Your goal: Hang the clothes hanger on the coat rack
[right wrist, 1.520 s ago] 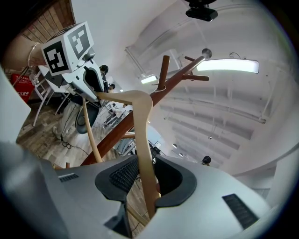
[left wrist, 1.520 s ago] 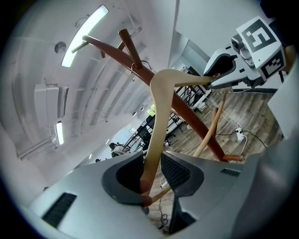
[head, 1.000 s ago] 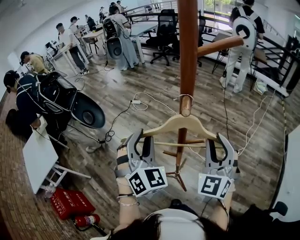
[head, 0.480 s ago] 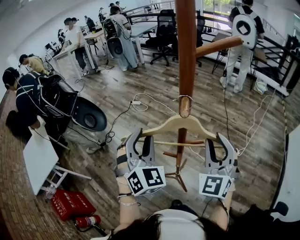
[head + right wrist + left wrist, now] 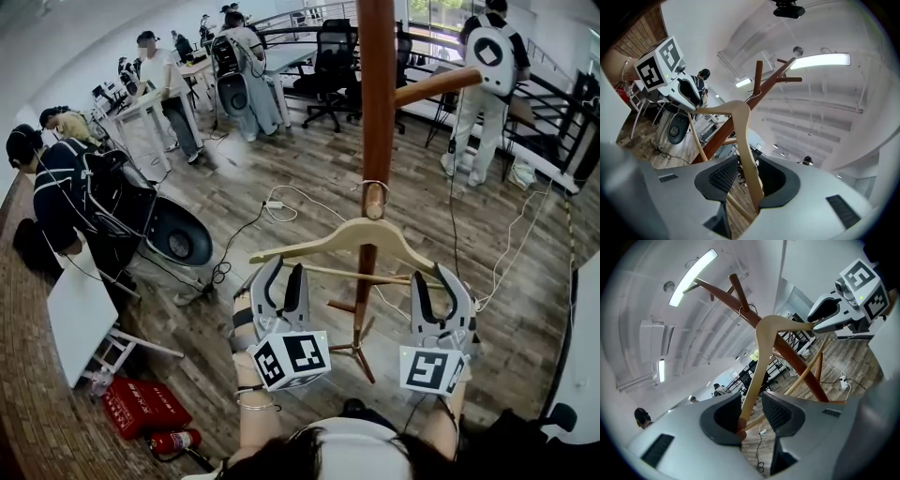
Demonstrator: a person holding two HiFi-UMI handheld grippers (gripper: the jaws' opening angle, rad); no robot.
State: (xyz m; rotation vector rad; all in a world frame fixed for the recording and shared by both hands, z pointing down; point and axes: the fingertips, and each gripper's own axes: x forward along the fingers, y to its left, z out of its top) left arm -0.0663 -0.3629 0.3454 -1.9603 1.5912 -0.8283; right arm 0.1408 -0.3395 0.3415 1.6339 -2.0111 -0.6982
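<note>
Now pale wooden clothes hanger [image 5: 361,236] hangs by thin metal hook [image 5: 373,185] over short lower peg [image 5: 375,202] of dark brown wooden coat rack [image 5: 377,94]. Left gripper [image 5: 281,272]: jaws have just been opening, stand apart, hanger's left arm end between them, gap beside it. Right gripper [image 5: 434,278]: jaws likewise just been opening, apart, right arm end between them, not clamped.

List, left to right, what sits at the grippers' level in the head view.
white table → left gripper → coat rack pole → right gripper. Both grippers' jaws have just been opening, with the ends of the hanger between them.
</note>
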